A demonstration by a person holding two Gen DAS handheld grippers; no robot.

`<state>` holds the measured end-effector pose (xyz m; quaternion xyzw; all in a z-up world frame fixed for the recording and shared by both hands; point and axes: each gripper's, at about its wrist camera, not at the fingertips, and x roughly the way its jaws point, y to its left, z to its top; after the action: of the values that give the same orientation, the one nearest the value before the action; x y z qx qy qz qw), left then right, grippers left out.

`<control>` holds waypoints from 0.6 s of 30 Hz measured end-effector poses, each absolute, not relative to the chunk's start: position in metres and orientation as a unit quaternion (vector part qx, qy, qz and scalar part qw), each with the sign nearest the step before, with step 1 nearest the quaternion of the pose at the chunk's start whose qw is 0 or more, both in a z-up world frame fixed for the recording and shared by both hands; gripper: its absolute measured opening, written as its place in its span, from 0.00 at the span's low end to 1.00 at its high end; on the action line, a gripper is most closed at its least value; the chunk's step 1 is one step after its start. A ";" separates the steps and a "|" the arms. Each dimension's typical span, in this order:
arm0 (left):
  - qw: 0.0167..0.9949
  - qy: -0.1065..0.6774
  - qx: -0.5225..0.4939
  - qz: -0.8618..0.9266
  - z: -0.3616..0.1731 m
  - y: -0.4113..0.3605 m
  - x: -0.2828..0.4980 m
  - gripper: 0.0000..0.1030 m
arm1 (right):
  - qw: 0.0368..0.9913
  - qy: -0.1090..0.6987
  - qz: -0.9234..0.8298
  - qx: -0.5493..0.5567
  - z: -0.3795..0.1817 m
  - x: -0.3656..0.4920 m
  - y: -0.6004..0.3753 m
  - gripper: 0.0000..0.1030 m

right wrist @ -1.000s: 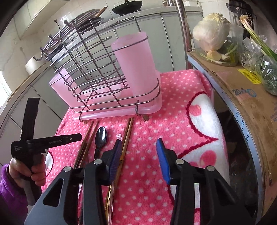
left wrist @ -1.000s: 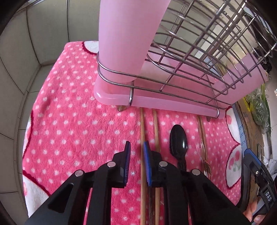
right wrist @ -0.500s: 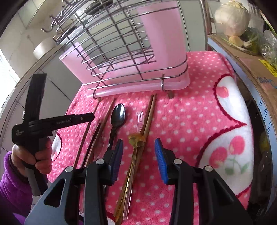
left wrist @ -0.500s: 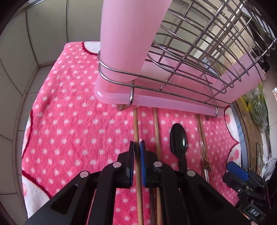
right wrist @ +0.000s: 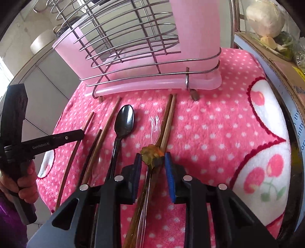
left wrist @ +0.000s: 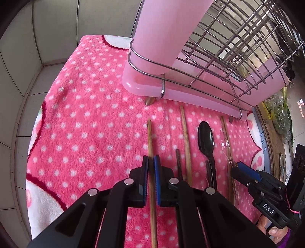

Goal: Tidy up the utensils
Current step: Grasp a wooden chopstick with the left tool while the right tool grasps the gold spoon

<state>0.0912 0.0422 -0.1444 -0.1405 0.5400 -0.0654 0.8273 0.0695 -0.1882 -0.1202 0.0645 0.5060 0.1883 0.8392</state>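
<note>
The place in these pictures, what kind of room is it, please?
Most likely a home kitchen: a wire dish rack stands on a pink dotted towel, cabbage sits nearby, and tiled walls surround it.

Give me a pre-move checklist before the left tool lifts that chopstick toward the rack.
1. Left tool closed on the light wooden chopstick: ok.
2. Chopstick lies apart from the neighbouring wooden chopstick: ok.
3. Whether the held chopstick is off the pink polka-dot towel: cannot tell.
4. Right tool open, straddling the clear plastic fork and paired brown chopsticks, gripping nothing: ok.
5. Pink plastic cup in the wire dish rack upright: ok; its opening is out of frame: cannot tell.
6. Black plastic spoon clear of the left tool: ok.
</note>
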 end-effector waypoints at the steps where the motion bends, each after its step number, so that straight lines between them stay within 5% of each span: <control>1: 0.827 0.540 -0.141 -0.065 -0.145 0.043 0.091 0.06 | 0.841 0.503 0.187 0.069 -0.119 0.069 -0.191 0.24; 18: 0.822 0.554 -0.120 -0.055 -0.149 0.045 0.098 0.07 | 0.816 0.533 0.139 0.177 -0.136 0.068 -0.272 0.24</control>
<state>0.0976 0.0452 -0.1493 -0.1199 0.5544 -0.0547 0.8217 0.0682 -0.2715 -0.1356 0.1771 0.5328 0.1391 0.8157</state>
